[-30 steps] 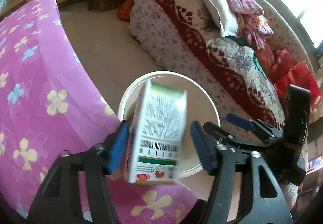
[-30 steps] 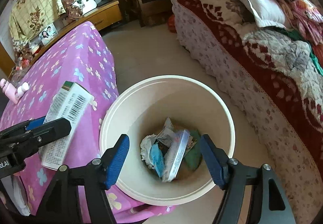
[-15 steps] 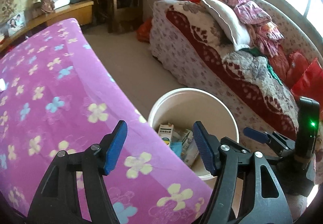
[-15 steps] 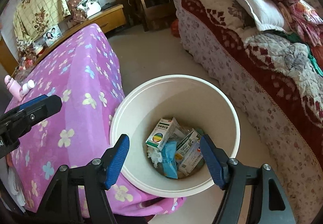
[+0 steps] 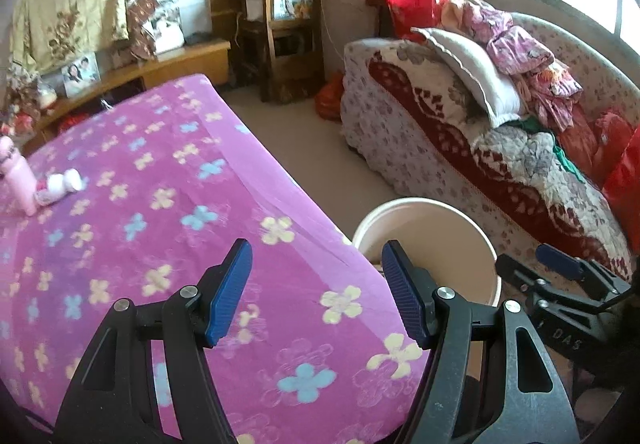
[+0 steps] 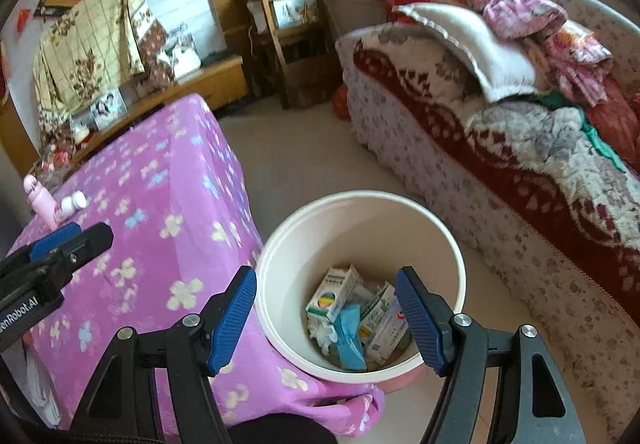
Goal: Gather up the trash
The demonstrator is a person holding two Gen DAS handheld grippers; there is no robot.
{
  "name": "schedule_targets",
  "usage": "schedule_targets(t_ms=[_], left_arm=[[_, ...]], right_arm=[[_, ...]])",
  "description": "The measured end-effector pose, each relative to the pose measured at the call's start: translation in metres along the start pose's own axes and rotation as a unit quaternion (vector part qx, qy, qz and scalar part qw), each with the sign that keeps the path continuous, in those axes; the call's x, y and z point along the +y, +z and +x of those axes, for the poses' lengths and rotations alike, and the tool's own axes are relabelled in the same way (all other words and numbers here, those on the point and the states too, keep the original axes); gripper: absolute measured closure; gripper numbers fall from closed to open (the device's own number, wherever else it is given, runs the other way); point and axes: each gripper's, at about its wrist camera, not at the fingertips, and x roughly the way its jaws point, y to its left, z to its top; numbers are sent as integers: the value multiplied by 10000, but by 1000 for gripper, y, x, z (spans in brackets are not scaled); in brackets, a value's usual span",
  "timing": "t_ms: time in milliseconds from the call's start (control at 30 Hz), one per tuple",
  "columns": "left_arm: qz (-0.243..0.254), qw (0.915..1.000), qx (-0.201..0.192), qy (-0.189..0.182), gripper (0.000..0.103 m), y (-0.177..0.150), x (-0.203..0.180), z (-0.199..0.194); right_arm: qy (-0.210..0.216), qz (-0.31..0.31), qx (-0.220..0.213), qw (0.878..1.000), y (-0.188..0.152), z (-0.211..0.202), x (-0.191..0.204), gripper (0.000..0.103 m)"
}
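1. While your left gripper (image 5: 316, 294) hangs over the purple flowered tablecloth (image 5: 160, 228), its blue fingers are spread wide with nothing between them.
2. Your right gripper (image 6: 326, 320) is the same deal: fingers wide, empty, parked right above the white bucket (image 6: 440, 232).
3. That bucket sits on the floor, tucked up against the corner of the cloth-covered table, with the sofa (image 6: 500, 171) on its other side.
4. Trash is down in the bottom of it: a white medicine box (image 6: 332, 294) with a rainbow circle, a blue crumpled wrapper (image 6: 350, 336) beside it, and another printed box (image 6: 384, 322) leaning next to those. Some white tissue-ish stuff too, can't tell exactly what.
5. Back on the table's far end, a pink bottle (image 6: 40, 199) stands upright with a small white bottle (image 6: 74, 201) lying on its side, touching or just beside it.
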Motion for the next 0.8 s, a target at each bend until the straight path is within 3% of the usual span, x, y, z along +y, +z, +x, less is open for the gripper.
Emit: schedule_targets(t_ms=[433,600,800], left_arm=[[-9,9959,-900,-35,37,-12,10,-70],[2,9930,-1176,-147,37,-15,11,-89],[34,9915,-1293,-121,37,-18,11,-98]], right_arm=[[-338,-183,-1268,9912,-3,-84,29,27],[-381,-300,-1517,9872,-10,-103,38,20],[-364,-307,-1689,9845,-16,-118,44,20]])
